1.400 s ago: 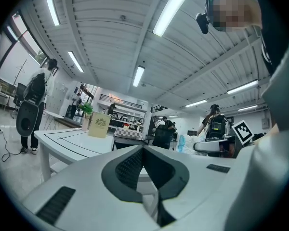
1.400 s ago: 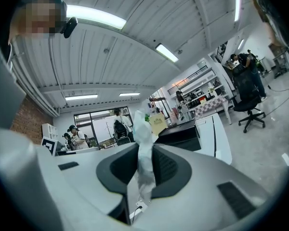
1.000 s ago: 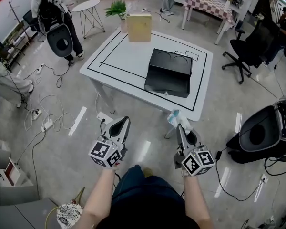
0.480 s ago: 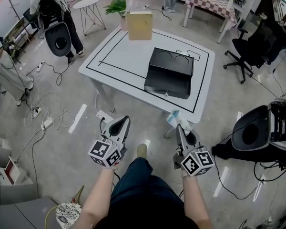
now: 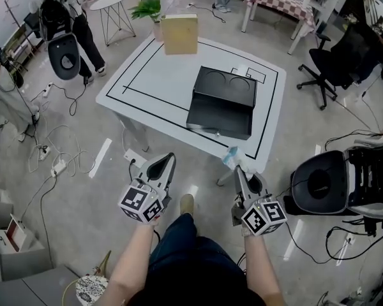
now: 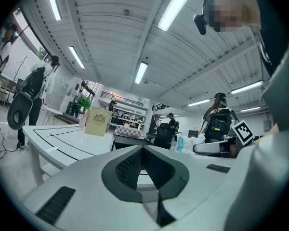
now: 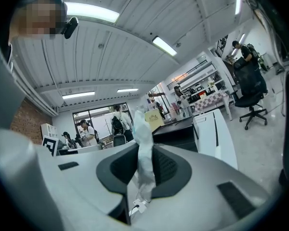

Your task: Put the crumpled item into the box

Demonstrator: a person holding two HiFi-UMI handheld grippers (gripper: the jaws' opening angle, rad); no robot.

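Note:
A black box [image 5: 222, 102] with two round dents in its lid stands on the white table [image 5: 147, 75], ahead of me. My right gripper [image 5: 237, 168] hovers over the floor just short of the table's near corner. It is shut on a pale blue-white crumpled item [image 5: 232, 157], which sticks up between the jaws [image 7: 145, 158]. The black box [image 7: 176, 131] shows beyond it. My left gripper [image 5: 166, 163] is level with the right one, shut and holding nothing [image 6: 143, 150]. From the left gripper view the crumpled item [image 6: 179, 143] shows at the right.
A tan carton [image 5: 180, 34] stands at the table's far edge, with a potted plant [image 5: 147, 6] behind it. A black round-seated chair [image 5: 319, 187] is close on my right. Cables [image 5: 51, 164] trail over the floor at left. A person [image 5: 64, 18] stands at the far left.
The table and box have shifted a little left in the head view, and the black chair at right has come nearer. Both grippers keep their pose; the crumpled item stays gripped.

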